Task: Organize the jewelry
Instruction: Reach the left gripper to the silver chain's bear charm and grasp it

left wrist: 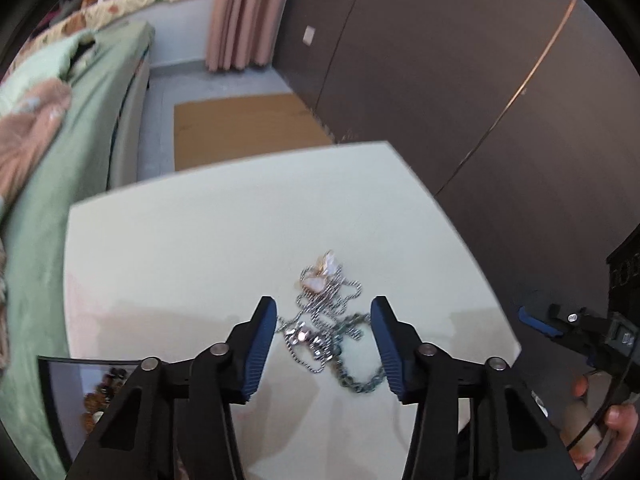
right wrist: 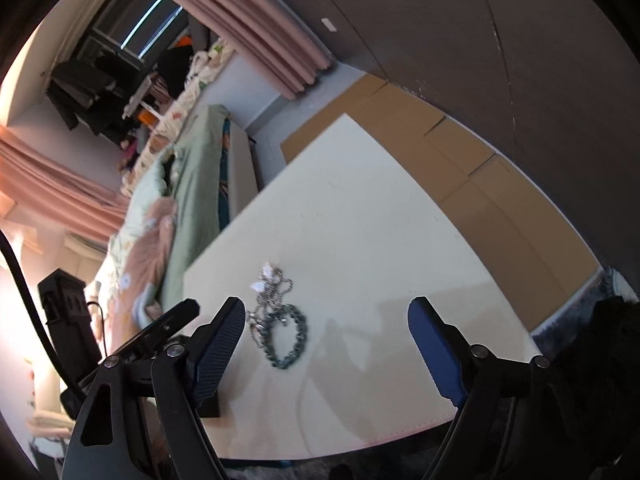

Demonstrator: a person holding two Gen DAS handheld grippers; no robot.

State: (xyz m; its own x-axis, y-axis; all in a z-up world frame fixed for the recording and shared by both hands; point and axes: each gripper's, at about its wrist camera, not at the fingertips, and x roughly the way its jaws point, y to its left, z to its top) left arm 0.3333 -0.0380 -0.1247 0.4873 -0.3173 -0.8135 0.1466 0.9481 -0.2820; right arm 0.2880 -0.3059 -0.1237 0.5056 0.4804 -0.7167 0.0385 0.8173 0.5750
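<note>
A tangle of silver chains (left wrist: 330, 322) with a pale pink butterfly pendant (left wrist: 322, 272) lies on the white table (left wrist: 180, 248). My left gripper (left wrist: 324, 316) is open just above it, the blue pads on either side of the pile. In the right wrist view the same chains (right wrist: 280, 324) lie left of centre. My right gripper (right wrist: 326, 316) is open and empty, hovering over the table's near edge, to the right of the pile. The right gripper also shows at the right edge of the left wrist view (left wrist: 536, 322).
A dark box (left wrist: 80, 392) holding brown beads sits at the table's left near corner. A bed with green bedding (left wrist: 80, 120) runs along the left. Flat cardboard (left wrist: 244, 128) lies on the floor beyond the table. A dark wall (left wrist: 460, 80) stands to the right.
</note>
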